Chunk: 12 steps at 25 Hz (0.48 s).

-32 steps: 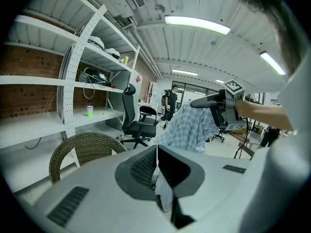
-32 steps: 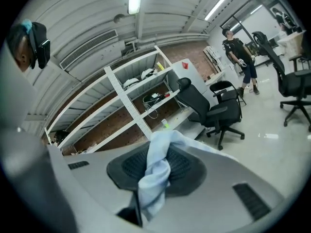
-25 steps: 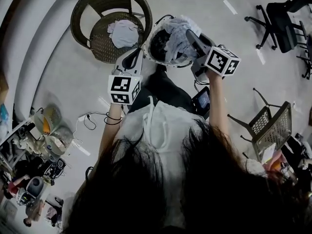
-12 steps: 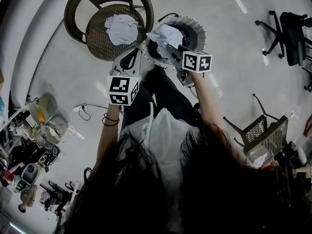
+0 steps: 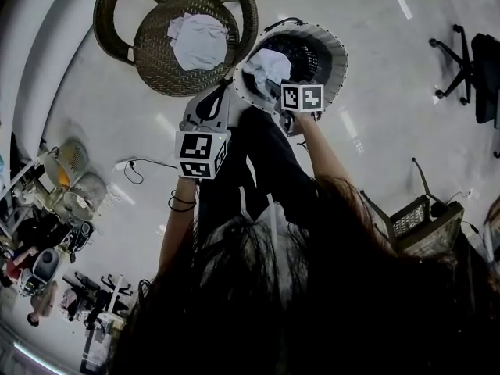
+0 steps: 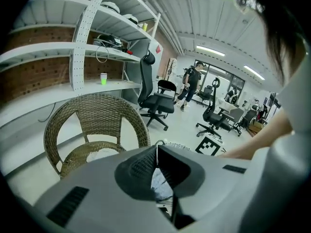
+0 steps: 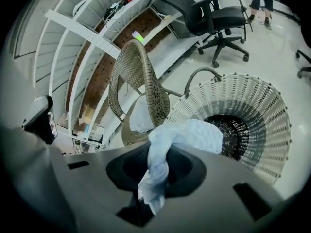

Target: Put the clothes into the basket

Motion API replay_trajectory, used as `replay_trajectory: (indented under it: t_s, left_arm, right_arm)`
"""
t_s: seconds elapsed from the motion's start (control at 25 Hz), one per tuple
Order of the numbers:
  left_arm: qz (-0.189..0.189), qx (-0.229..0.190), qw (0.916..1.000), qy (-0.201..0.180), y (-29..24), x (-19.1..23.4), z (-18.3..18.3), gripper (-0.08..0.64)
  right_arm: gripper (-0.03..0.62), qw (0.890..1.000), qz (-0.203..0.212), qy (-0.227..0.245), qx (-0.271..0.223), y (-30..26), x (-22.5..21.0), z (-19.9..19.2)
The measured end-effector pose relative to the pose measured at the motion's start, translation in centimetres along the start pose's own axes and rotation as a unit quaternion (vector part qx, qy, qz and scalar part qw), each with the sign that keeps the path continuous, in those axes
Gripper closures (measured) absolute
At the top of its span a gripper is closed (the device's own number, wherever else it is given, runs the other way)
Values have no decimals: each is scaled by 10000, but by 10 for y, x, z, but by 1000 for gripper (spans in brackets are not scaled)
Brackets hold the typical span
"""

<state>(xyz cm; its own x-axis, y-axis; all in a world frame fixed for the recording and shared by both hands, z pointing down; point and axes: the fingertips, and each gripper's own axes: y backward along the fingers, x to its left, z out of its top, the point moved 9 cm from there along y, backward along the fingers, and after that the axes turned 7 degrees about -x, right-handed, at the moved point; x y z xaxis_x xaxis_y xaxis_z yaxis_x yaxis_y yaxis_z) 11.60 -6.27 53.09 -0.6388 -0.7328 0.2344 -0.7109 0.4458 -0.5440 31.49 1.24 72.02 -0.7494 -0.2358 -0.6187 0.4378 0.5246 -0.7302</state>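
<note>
Indoors, pale floor (image 5: 101, 131), shelves (image 6: 48, 47), wicker chair (image 5: 152, 62), basket (image 5: 336, 49)

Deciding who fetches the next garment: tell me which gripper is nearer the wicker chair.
Left. The left gripper is just beside the wicker chair; the right gripper is farther off, over the basket, clamped on a pale cloth.

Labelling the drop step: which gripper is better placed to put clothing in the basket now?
Right. The right gripper is shut on the pale cloth, over the basket mouth; the left gripper is shut, holding nothing.
</note>
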Motion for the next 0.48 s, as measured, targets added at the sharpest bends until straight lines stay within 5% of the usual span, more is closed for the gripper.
replay_trajectory:
  t_s: [0.32, 0.36, 0.44, 0.48]
  left_arm:
    - [72, 278, 9995, 164, -29, 14, -37, 540]
    - [39, 290, 9995, 131, -32, 15, -38, 540]
    - [2, 291, 9995, 82, -37, 18, -40, 540]
    - [-2, 288, 9996, 68, -38, 19, -40, 540]
  right_arm:
    - [506, 9990, -393, 17, 223, -52, -32, -3]
    - [492, 9983, -484, 60, 312, -57, -37, -4]
    - [353, 9966, -626, 137, 510, -65, -43, -8]
    - [350, 9961, -652, 156, 574, -67, -45, -9]
